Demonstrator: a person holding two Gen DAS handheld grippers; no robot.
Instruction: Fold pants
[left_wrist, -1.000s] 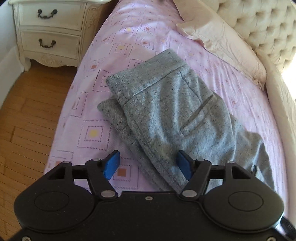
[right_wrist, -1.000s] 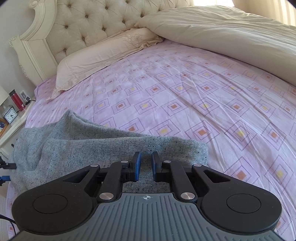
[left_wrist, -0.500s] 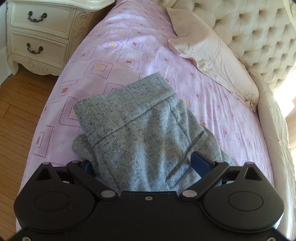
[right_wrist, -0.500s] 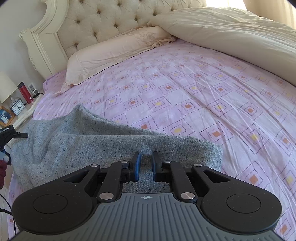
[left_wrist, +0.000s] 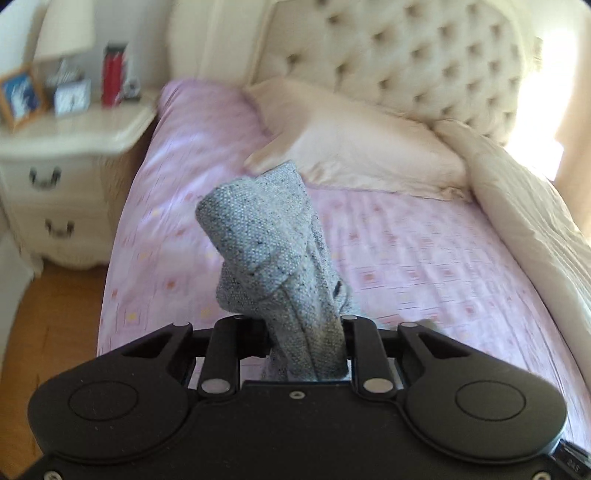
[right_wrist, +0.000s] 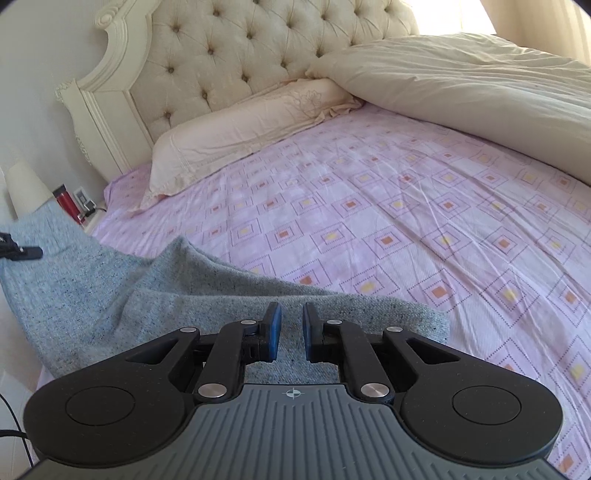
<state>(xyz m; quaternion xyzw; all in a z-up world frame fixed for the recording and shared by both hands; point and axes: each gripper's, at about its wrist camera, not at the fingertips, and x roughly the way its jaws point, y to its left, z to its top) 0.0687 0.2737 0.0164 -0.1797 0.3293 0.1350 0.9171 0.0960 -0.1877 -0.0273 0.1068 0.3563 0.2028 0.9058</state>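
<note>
Where the left gripper (left_wrist: 306, 343) has just been closing, a bunched fold of the grey pants (left_wrist: 273, 254) is clamped between its jaws and held up above the pink patterned sheet (left_wrist: 424, 258). The right gripper (right_wrist: 291, 334) is pinched on the pants' other end, lying on the bed. No writing can be read; the red bottle (left_wrist: 112, 74) is blurred

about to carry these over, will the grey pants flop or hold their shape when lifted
Probably floppy: the grey pants bunch into a crumpled wad in the left gripper, which has just closed on them. Likely to sag: between it and the right gripper the cloth droops. The thick weave suggests some weight.
</note>
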